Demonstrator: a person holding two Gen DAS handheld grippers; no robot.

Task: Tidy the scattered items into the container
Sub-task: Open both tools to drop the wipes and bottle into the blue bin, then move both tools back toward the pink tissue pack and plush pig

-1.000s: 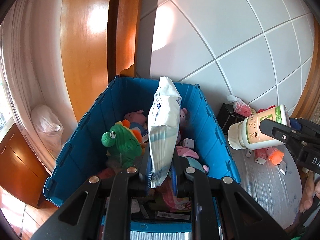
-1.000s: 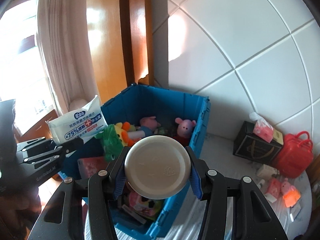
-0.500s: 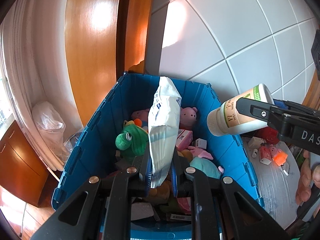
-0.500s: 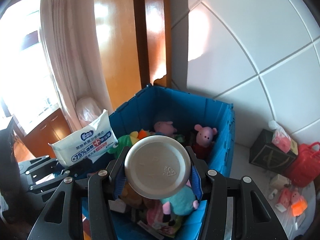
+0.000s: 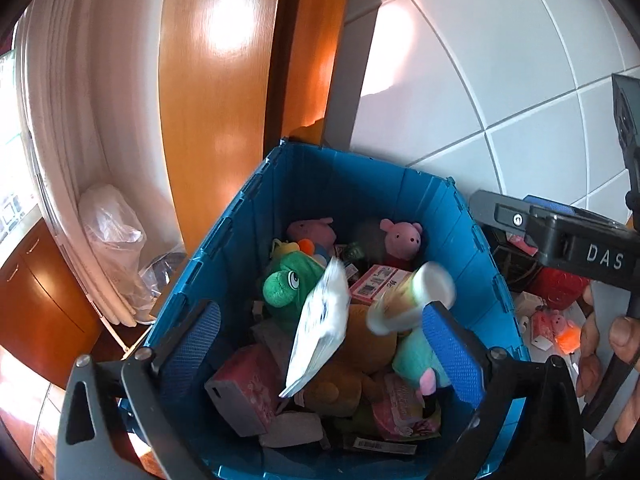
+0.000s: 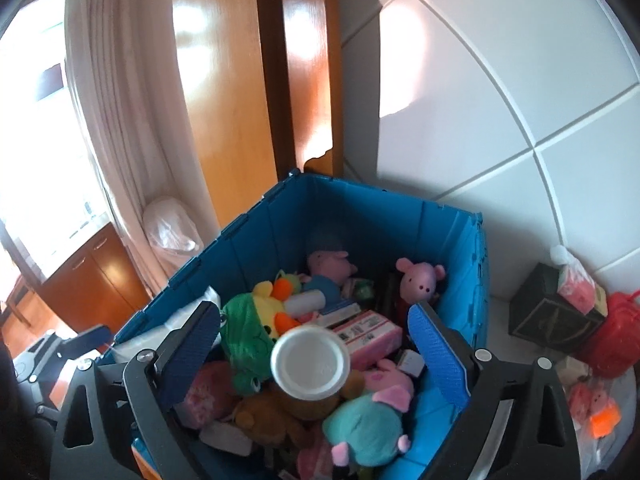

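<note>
Two things hang blurred over the blue bin [image 5: 320, 184] in the left view: wipes pack [image 5: 320, 320] and white bottle [image 5: 412, 296], clear of the spread left tool [image 5: 324, 344].

Right view: right tool [image 6: 316, 360] is spread too, the bottle [image 6: 310, 364] loose between its pads above the toys [image 6: 248, 336].

The crate [image 5: 248, 216] sits directly ahead of and below both tongs, holding a heap of toys. A wipes pack [image 5: 320, 328] and a bottle [image 5: 412, 298] lie between the left tongs' [image 5: 324, 354] spread fingers, above the heap. A frog plush [image 5: 286, 286] lies left of the pack.
</note>
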